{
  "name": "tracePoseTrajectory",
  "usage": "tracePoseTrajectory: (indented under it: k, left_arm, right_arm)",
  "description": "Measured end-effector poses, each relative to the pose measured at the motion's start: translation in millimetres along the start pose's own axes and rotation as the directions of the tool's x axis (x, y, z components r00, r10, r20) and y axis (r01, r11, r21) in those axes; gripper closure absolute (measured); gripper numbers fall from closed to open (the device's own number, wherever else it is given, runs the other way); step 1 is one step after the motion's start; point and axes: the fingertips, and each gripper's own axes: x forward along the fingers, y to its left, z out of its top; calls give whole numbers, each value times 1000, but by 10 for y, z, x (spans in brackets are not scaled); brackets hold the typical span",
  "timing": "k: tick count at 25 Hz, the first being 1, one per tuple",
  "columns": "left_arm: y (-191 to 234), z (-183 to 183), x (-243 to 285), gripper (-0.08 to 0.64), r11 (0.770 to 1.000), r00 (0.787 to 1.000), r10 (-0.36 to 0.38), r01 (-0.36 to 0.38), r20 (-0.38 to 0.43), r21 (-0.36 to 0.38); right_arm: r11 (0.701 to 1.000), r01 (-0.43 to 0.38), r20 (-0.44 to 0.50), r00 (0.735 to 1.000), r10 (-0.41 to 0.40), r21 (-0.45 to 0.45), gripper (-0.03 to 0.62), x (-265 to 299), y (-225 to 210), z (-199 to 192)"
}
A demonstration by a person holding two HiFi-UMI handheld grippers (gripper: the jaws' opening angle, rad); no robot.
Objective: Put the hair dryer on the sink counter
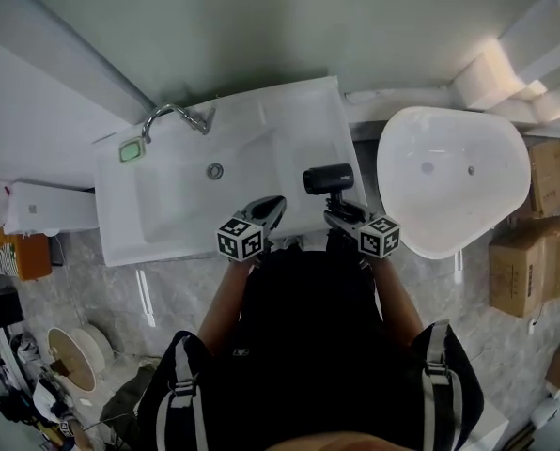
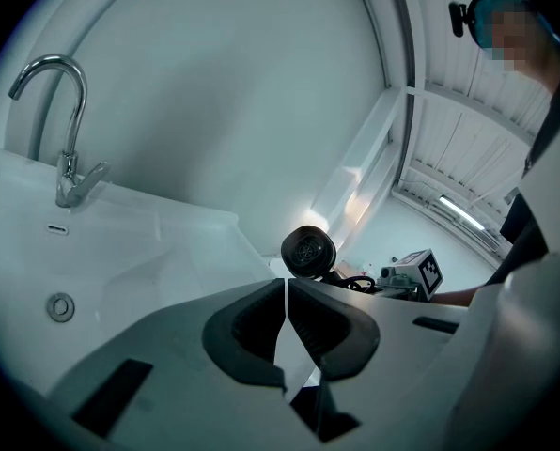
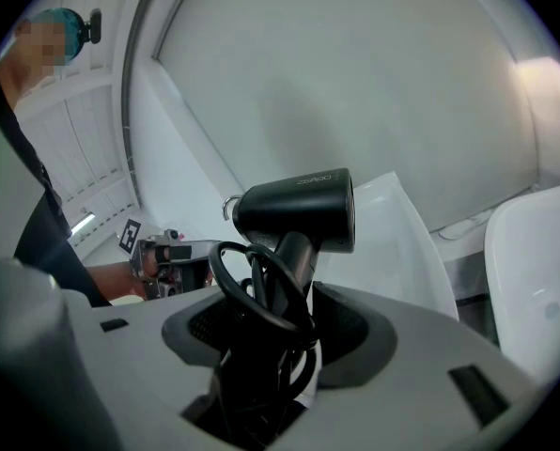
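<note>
Halfway-ish: the right gripper (image 1: 340, 216) clamps the black plastic hair dryer (image 1: 329, 178) by its handle over the white ceramic sink counter (image 1: 299, 120)'s right end, left gripper (image 1: 273, 206) closed empty, set-down not done yet.

The person wears a black top (image 1: 308, 336) crossed by pale grey shoulder straps (image 1: 437, 365). The left gripper (image 1: 272, 205) and right gripper (image 1: 334, 216) have light grey shells with dark inner pads. Each carries a cube (image 1: 241, 240) of black-and-white square markers.

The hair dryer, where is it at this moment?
In the head view the hair dryer is right of centre, its handle gripped by the right gripper, over the right end of the sink counter.
</note>
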Motion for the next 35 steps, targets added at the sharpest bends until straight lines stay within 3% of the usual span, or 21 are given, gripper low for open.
tracePoseTrajectory:
  k: [22,35]
  left_arm:
    - [77,35,188,538,997,997,76,-77,-9,-32]
    - [230,105,175,538,987,989,146,-147,-9,-59]
  right_arm:
    - [999,-45,-111,993,46,14,308,257,-372,28]
    - [1000,23,-197,980,-19,19,308,593,-673,-34]
